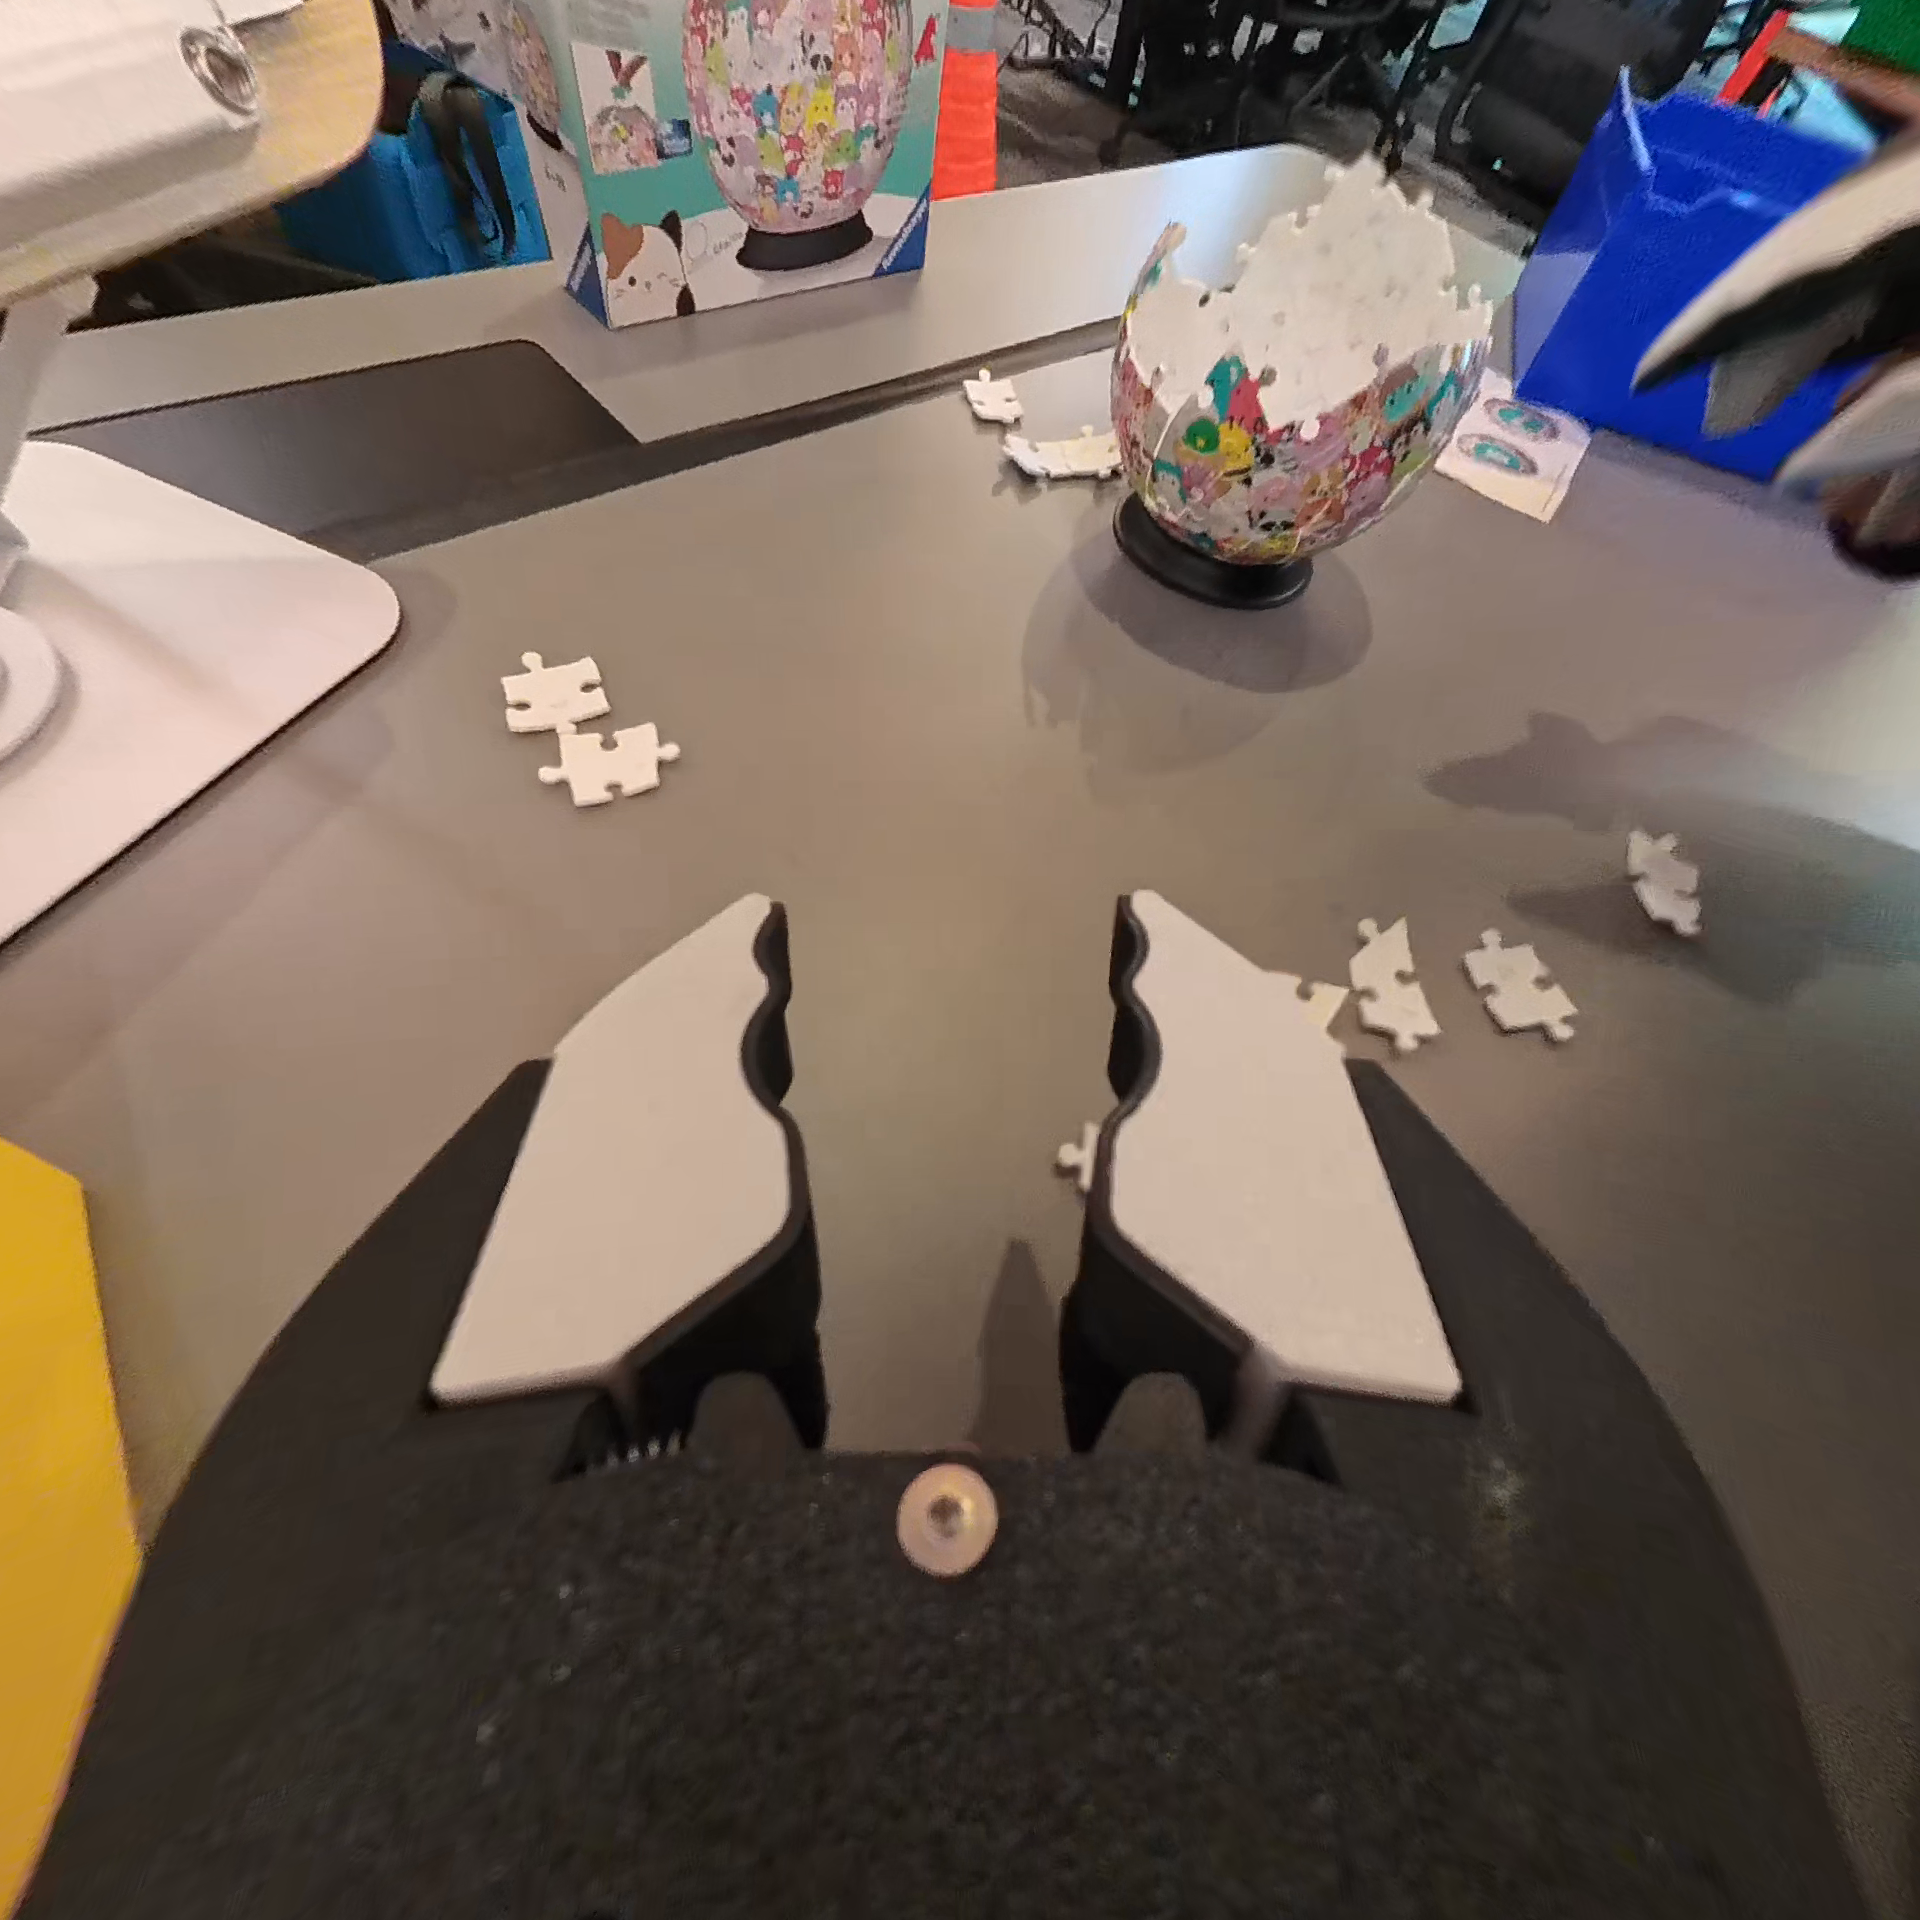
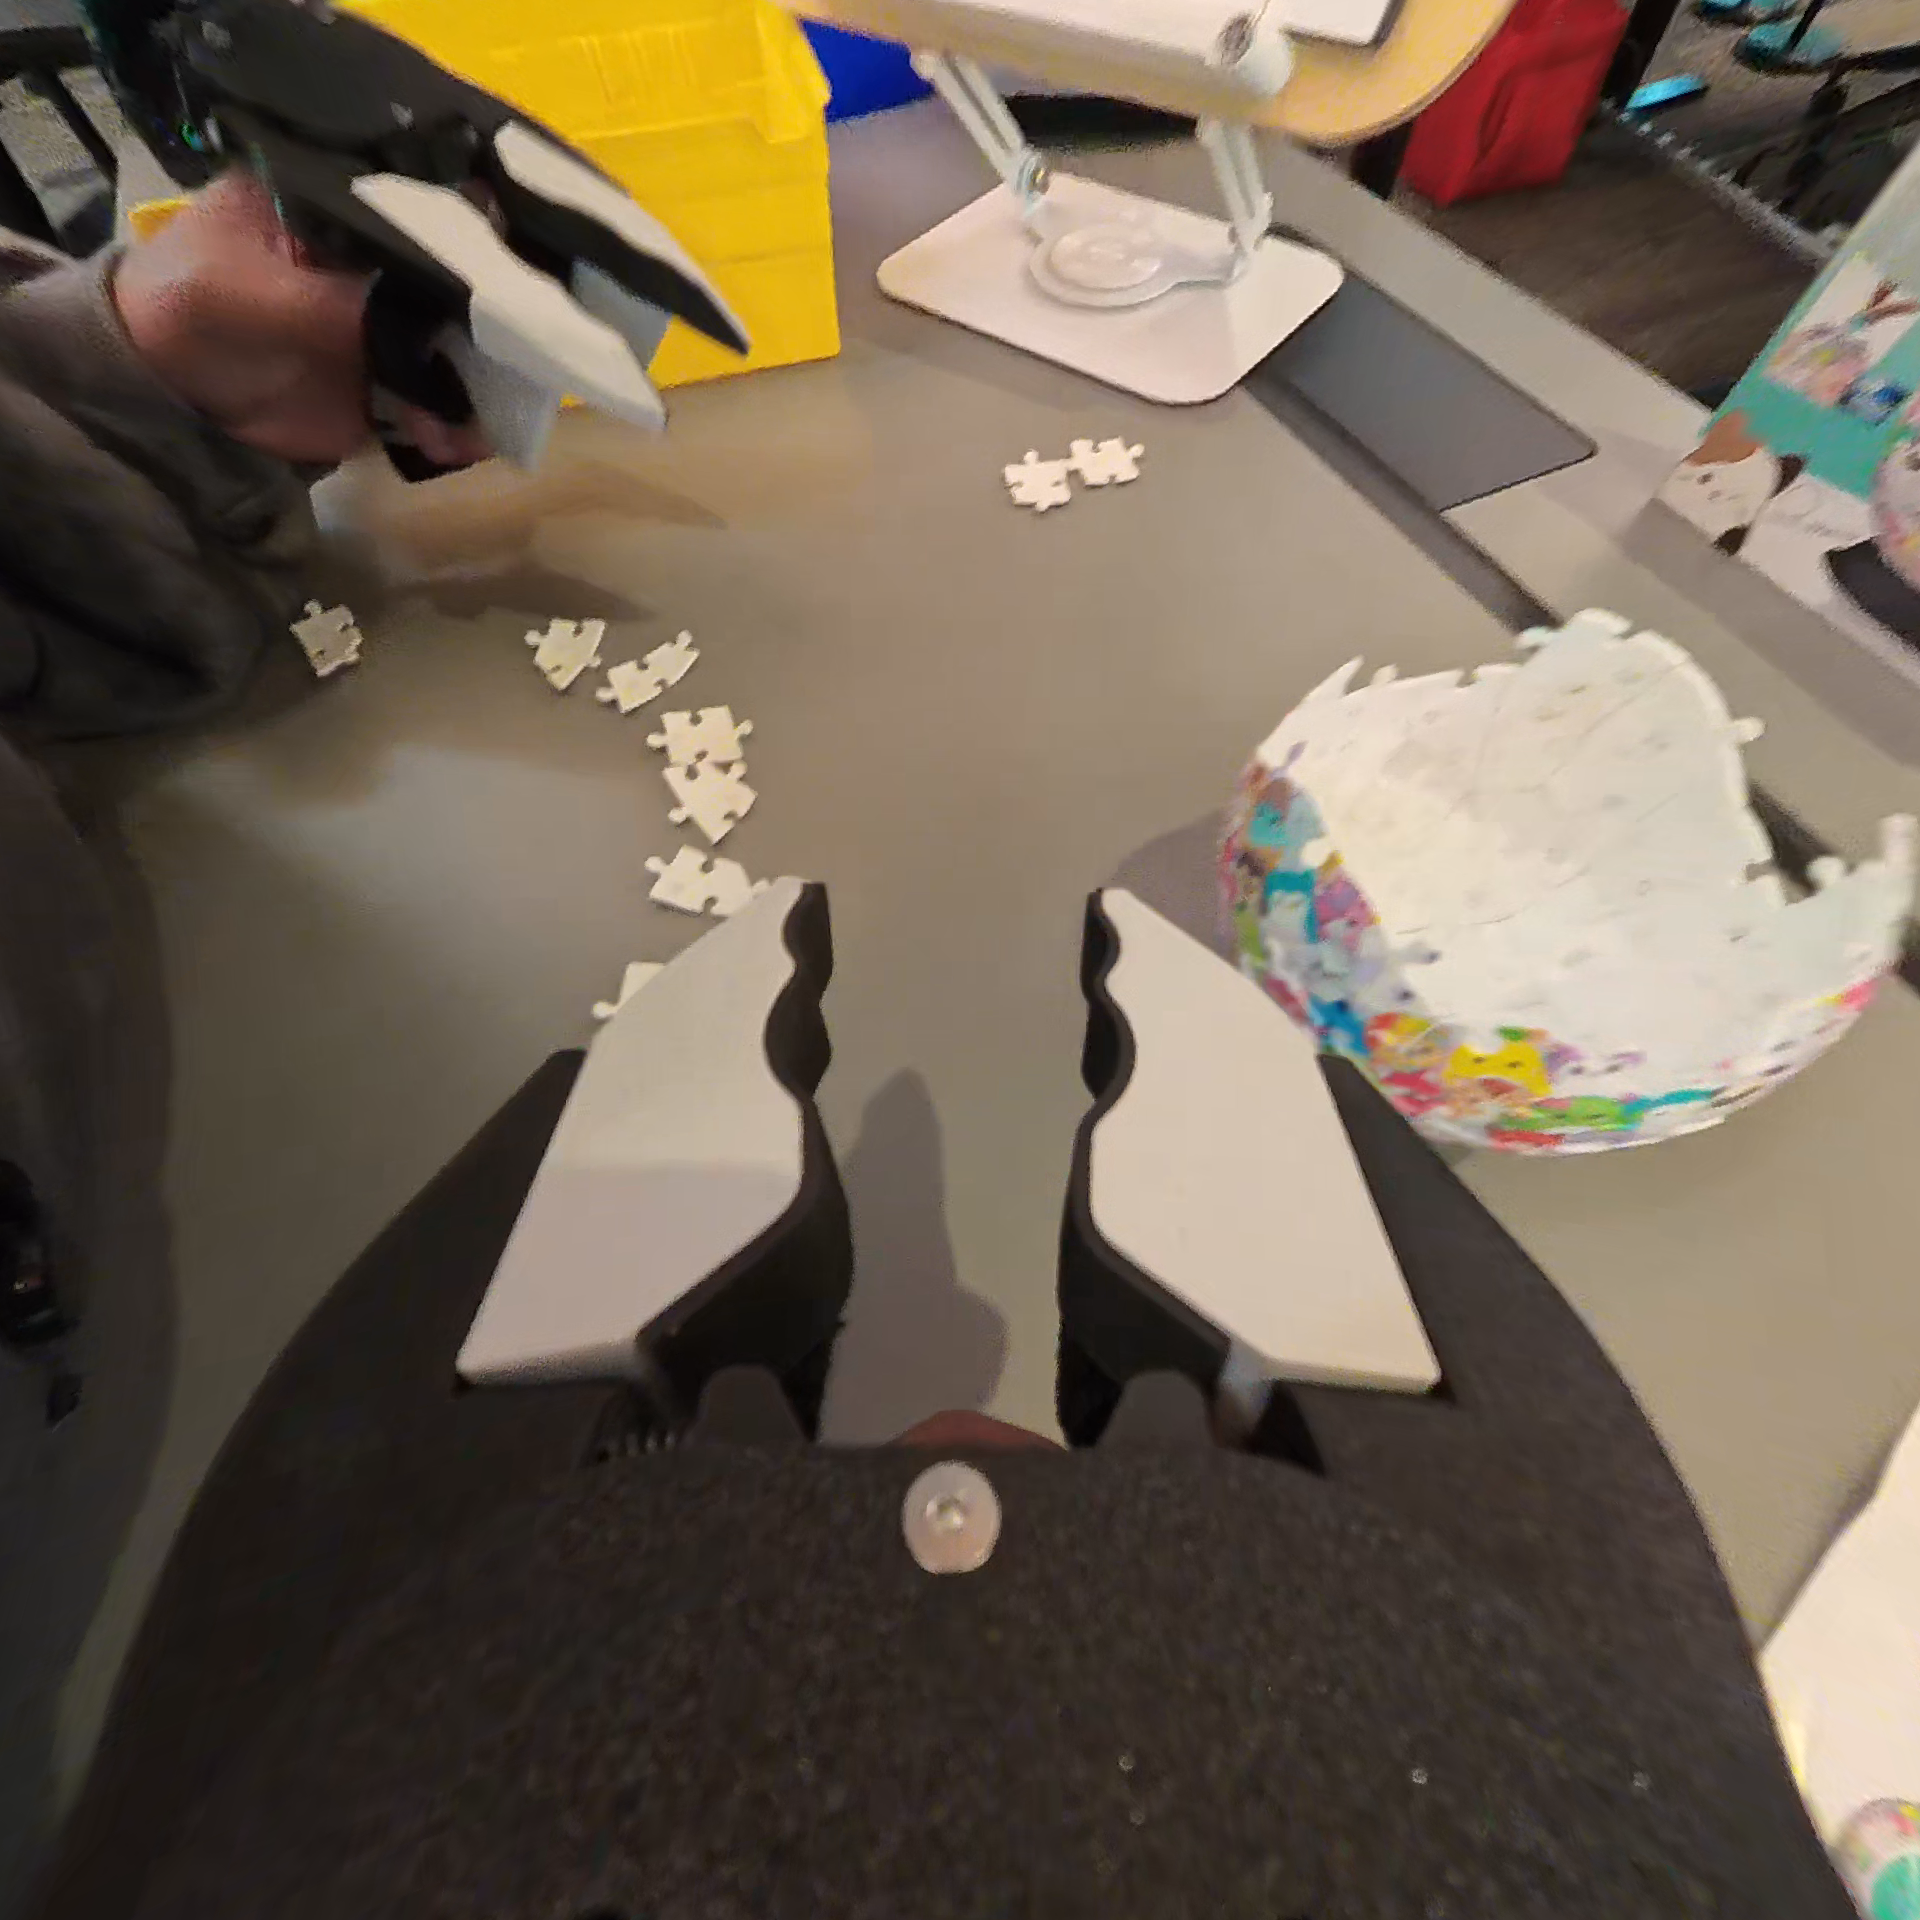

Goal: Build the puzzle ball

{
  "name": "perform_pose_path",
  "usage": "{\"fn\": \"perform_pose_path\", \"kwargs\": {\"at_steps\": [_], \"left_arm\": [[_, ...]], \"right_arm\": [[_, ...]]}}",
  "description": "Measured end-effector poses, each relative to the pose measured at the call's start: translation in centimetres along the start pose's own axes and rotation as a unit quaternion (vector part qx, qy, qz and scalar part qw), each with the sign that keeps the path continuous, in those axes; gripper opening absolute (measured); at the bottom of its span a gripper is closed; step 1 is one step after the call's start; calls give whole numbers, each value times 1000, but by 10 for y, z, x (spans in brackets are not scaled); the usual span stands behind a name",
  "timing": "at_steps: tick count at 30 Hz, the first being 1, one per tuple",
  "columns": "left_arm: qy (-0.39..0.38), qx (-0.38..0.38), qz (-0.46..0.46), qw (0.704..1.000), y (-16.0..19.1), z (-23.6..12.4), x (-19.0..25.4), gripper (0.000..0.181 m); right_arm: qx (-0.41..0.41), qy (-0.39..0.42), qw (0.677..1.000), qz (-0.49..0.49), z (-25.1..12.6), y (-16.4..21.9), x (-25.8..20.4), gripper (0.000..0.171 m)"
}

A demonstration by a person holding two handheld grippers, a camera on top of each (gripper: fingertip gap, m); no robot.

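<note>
left gripper (image 1: 948,914) spread, empty | right gripper (image 2: 956,904) spread, empty | half-built colourful plastic puzzle ball (image 1: 1299,416) on black stand (image 1: 1210,556), grey table (image 1: 883,644) | likely light, fragile shell: hold lower wall | loose white pieces (image 2: 707,769) thin: pinch edges

Grey table (image 1: 935,727) w/ scattered bits
On it: white puzzle pieces (image 1: 587,727) (face-down), ball stand (image 1: 1210,566), puzzle box (image 1: 748,156), yellow bin (image 2: 717,156).

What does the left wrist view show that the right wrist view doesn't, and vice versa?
Left wrist only: the ball's black stand, a blue bag and an orange cone. Right wrist only: stacked yellow bins and the person's hand gripping the left gripper. Both: the half-built puzzle ball, loose white pieces, the puzzle box, the white stand and the open right gripper.
</note>
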State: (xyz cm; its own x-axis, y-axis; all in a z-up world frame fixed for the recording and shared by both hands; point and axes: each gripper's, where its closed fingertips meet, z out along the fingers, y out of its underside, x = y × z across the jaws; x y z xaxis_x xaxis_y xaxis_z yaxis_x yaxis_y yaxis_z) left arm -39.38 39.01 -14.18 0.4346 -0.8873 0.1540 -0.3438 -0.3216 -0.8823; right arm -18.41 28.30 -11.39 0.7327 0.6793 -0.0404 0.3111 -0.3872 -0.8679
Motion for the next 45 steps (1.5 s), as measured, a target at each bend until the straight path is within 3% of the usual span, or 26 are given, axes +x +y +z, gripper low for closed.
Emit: {"fn": "perform_pose_path", "kwargs": {"at_steps": [3,7,11,18,24,28,34,38,40,42,45], "left_arm": [[21,10,-7,1000,-16,-8,19,59],[-33,-18,52,998,-29,-34,32,59],[-71,-27,38,996,-26,-73,41,60],[-235,15,-6,972,7,-176,-5,74],[-283,2,-78,956,57,-235,-38,79],[-270,25,-102,957,63,-243,-38,77],[-292,-16,-103,951,87,-243,-49,74],[-279,1,-113,954,101,-228,-43,39],[-273,3,-126,954,108,-219,-41,33],[-271,-14,-138,952,117,-212,-41,12],[-283,-16,-137,949,117,-205,-39,6]], "right_arm": [[-22,-1,1000,-9,-3,11,-13,46],[-26,7,999,-18,-11,19,-24,46],[-6,0,1000,-21,-7,15,-34,45],[-13,-41,997,-58,21,-3,-71,46],[-13,-125,991,-37,65,-10,-142,47],[-22,-165,985,-34,83,-8,-179,47],[-68,-146,982,-93,92,7,-185,47],[-90,-150,980,-96,90,12,-185,46],[-101,-154,978,-96,91,10,-186,46],[-103,-153,978,-95,96,7,-188,46],[-107,-153,979,-87,106,4,-191,46]]}}
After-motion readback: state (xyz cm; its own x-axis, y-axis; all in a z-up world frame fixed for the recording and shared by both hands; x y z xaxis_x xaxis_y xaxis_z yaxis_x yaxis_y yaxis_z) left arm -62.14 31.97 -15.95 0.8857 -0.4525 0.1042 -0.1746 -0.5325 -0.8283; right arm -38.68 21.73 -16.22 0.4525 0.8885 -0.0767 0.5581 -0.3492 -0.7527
